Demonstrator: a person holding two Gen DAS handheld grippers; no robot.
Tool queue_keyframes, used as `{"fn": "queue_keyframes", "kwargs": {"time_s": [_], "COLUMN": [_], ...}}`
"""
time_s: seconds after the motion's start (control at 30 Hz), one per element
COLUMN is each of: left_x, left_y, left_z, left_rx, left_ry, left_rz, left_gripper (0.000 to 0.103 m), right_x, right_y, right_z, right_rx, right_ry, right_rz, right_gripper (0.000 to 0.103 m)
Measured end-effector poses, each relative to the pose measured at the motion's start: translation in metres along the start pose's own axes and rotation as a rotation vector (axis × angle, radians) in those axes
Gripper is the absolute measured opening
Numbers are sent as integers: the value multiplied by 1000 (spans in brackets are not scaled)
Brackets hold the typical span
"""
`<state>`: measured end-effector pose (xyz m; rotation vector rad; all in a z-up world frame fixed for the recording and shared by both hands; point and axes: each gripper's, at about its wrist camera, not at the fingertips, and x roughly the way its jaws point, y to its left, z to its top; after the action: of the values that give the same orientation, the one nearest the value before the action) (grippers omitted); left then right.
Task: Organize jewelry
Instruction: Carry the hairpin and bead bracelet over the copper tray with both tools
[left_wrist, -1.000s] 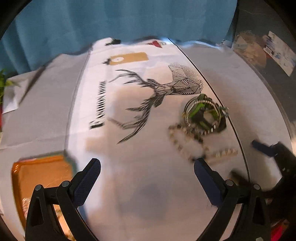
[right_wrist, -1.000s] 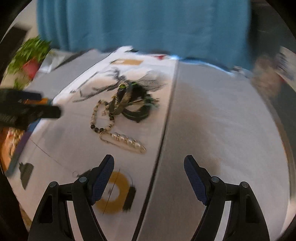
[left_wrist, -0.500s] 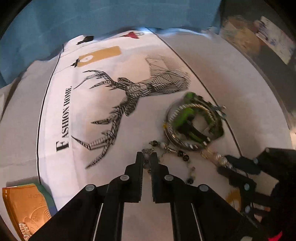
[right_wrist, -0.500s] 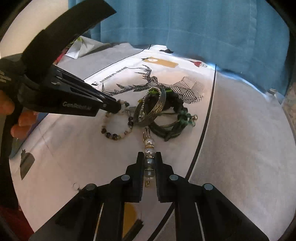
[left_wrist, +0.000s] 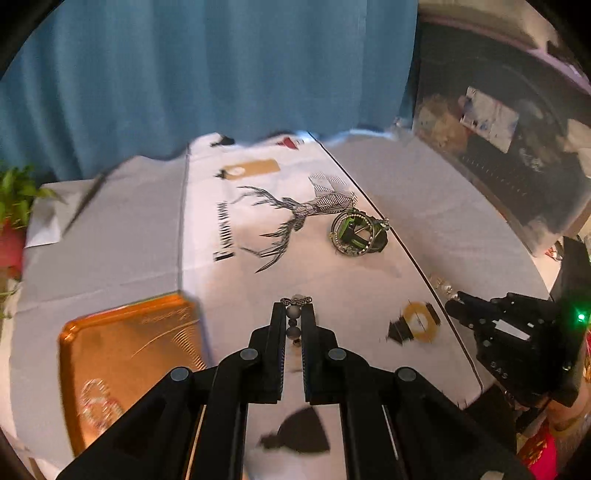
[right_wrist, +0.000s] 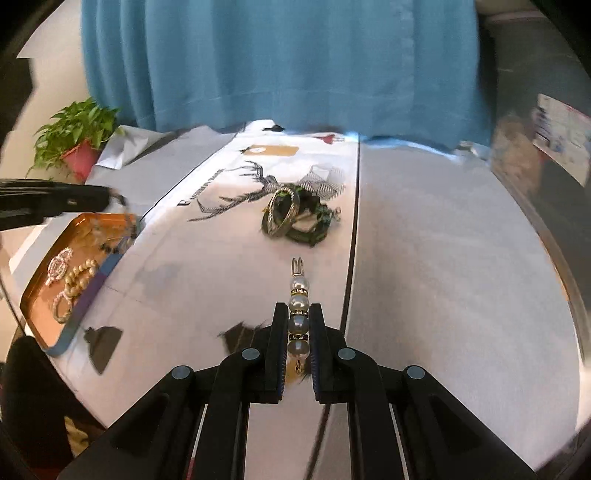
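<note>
A pleated teal fabric curtain (right_wrist: 280, 62) hangs behind the grey-covered table (right_wrist: 443, 229), a leafy green plant in a red pot (right_wrist: 75, 142) standing at its far left corner

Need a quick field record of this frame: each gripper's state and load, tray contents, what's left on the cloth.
left gripper: shut on beaded bracelet, lifted off the cloth
right gripper: shut on pearl hair clip, clip pointing forward past the jaws
tray: orange, at the table's left edge; holds a pearl piece and rhinestone pieces
bangle pile: on the deer-print tablecloth, untouched, beside the black stripe
plant: far left corner
</note>
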<state>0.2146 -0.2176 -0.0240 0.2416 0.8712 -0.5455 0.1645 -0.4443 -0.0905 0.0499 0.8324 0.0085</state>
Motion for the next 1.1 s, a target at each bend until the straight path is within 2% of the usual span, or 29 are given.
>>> {"fn": "queue_keyframes", "kwargs": {"time_s": [0.3, 0.6, 0.87, 1.1], "left_x": [-74, -126, -166, -169], "left_y": [32, 80, 112, 130], "left_z": [-71, -127, -148, -151], "left_rx": [-79, -198, -255, -275], "left_ry": [-35, -74, -136, -147], "left_rz": [38, 106, 156, 177], "left_gripper": [6, 6, 6, 6], "right_x": [-36, -81, -108, -107], "right_y": [42, 102, 161, 205], "right_z": [-30, -42, -36, -26], "right_rx": [60, -3, -91, -144], "right_ry": [9, -34, -81, -84], "right_rz": [27, 87, 167, 227], "right_gripper": [11, 11, 11, 11]}}
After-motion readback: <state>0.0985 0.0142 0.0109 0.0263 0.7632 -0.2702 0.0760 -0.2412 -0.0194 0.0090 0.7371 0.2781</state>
